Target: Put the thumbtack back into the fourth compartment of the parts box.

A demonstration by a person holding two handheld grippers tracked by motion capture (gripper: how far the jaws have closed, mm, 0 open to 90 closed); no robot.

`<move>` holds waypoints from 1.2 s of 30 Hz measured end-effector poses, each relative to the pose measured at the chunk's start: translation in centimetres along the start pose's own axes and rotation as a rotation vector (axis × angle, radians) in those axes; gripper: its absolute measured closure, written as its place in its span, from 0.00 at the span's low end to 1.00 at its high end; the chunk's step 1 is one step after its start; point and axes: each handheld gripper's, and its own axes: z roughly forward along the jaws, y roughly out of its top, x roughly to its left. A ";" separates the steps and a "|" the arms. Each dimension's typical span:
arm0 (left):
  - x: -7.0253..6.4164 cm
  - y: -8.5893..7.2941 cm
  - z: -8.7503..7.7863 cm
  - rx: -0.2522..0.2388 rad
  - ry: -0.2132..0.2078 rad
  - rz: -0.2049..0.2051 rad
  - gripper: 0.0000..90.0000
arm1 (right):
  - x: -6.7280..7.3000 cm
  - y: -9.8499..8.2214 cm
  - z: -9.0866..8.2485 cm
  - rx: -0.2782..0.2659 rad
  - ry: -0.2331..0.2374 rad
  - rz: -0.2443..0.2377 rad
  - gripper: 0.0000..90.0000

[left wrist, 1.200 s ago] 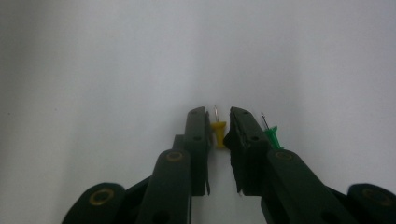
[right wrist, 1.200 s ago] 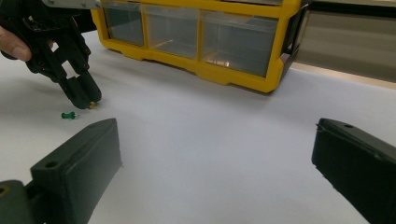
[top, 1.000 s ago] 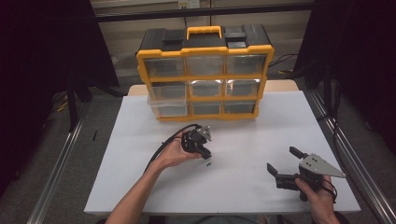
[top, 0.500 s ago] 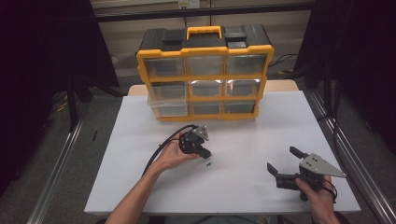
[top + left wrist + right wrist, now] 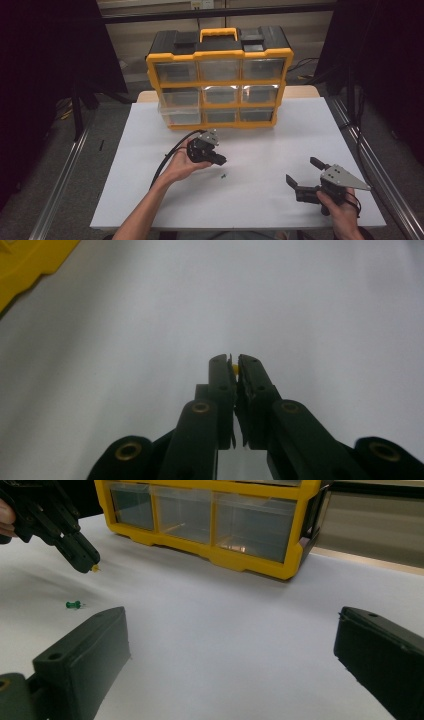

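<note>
The yellow and black plastic drawer organiser (image 5: 218,80) has a smooth, slightly glossy frame, and its 9 clear plastic drawers (image 5: 220,95) glint. The white table cover (image 5: 260,200) looks matt and smooth. The small green plastic pushpin (image 5: 74,604) shines faintly.

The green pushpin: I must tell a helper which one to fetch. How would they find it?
Start at the yellow drawer box at the table's far edge. Nearer the person, the left tongs pinch something small and yellow. The green pushpin lies loose beside them.
</note>
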 end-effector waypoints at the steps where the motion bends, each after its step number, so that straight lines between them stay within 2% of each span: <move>1: -0.1 0.0 -0.1 -0.006 0.004 -0.002 0.95 | 0.0 0.0 0.0 -0.002 -0.001 0.001 0.01; 2: -0.3 -0.1 -0.1 -0.036 0.032 -0.009 0.95 | 0.0 0.0 0.0 -0.003 0.000 0.000 0.01; 4: -0.2 0.0 -0.5 -0.032 0.016 -0.002 0.95 | 0.0 0.0 -0.1 -0.002 0.001 0.002 0.01; 5: -0.3 0.0 -0.6 -0.035 0.023 -0.004 0.95 | 0.0 0.0 -0.1 -0.004 0.002 0.001 0.01; 6: -0.4 -0.1 -0.6 -0.069 0.040 -0.015 0.95 | 0.0 0.0 -0.1 -0.004 0.002 0.002 0.01; 7: -0.4 -0.1 -0.8 -0.064 0.040 -0.016 0.95 | 0.0 0.0 -0.1 -0.005 0.002 0.001 0.01; 8: -0.3 -0.1 -1.2 -0.052 0.020 -0.013 0.95 | 0.0 0.0 -0.1 -0.004 0.002 0.002 0.01; 10: -0.4 -0.1 -1.5 -0.080 0.049 -0.013 0.95 | 0.0 0.0 -0.1 -0.005 0.004 0.003 0.01; 13: -0.5 -0.1 -2.1 -0.093 0.062 -0.006 0.95 | 0.0 0.0 -0.1 -0.003 0.003 0.004 0.01; 21: -0.7 0.1 -3.7 -0.175 0.104 -0.016 0.95 | 0.0 0.0 -0.1 -0.007 0.003 0.007 0.01; 27: -0.9 0.3 -4.6 -0.203 0.114 -0.010 0.95 | 0.0 0.0 -0.1 -0.011 0.000 0.008 0.01; 28: -1.1 0.3 -4.6 -0.215 0.120 -0.019 0.95 | 0.0 0.1 -0.1 -0.011 0.000 0.010 0.01; 30: -1.1 0.4 -4.9 -0.214 0.127 0.001 0.95 | 0.0 0.1 -0.1 -0.012 0.000 0.010 0.01; 31: -1.2 0.4 -4.9 -0.226 0.127 -0.009 0.95 | 0.0 0.1 -0.1 -0.014 0.002 0.009 0.01; 33: -1.1 0.5 -5.3 -0.228 0.130 0.002 0.95 | 0.0 0.1 -0.1 -0.017 -0.002 0.010 0.01; 36: -1.3 0.4 -5.7 -0.251 0.141 -0.012 0.95 | 0.0 0.1 -0.2 -0.015 0.003 0.012 0.01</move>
